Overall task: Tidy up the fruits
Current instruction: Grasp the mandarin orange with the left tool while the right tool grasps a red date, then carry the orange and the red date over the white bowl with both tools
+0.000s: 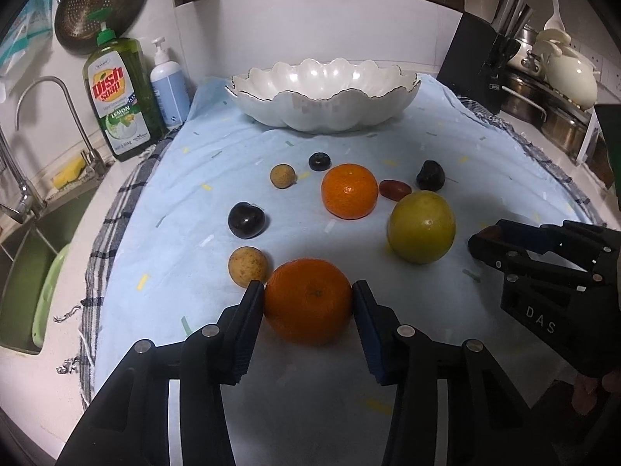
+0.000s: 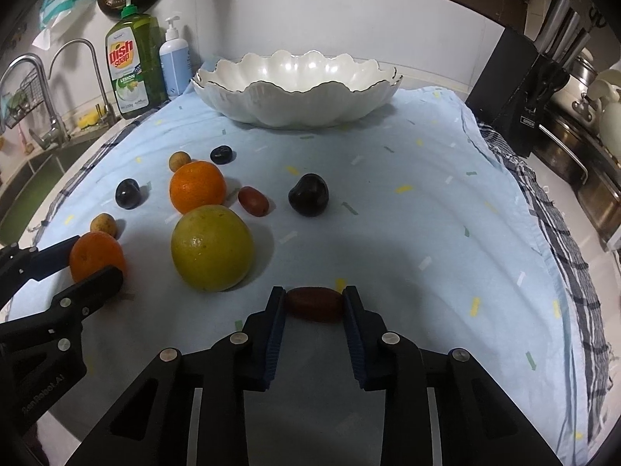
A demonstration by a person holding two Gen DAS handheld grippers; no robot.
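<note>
On the light blue cloth (image 1: 194, 202), my left gripper (image 1: 308, 291) is shut on the nearest orange (image 1: 308, 306), one pad against each side. My right gripper (image 2: 314, 295) is shut on a small dark red date (image 2: 313, 305) that lies on the cloth. Between them sits a yellow-green citrus (image 2: 212, 247). Farther back lie a second orange (image 1: 349, 190), another red date (image 1: 395, 189), dark plums (image 1: 246, 220), and two tan longans (image 1: 248, 266). A white scalloped bowl (image 1: 322, 112) stands empty at the back of the cloth.
A dish soap bottle (image 1: 118, 93) and a blue pump bottle (image 1: 169, 87) stand at the back left, beside the sink and tap (image 1: 46, 128). A black knife block (image 2: 516, 89) and metal pots (image 1: 543, 105) stand at the back right.
</note>
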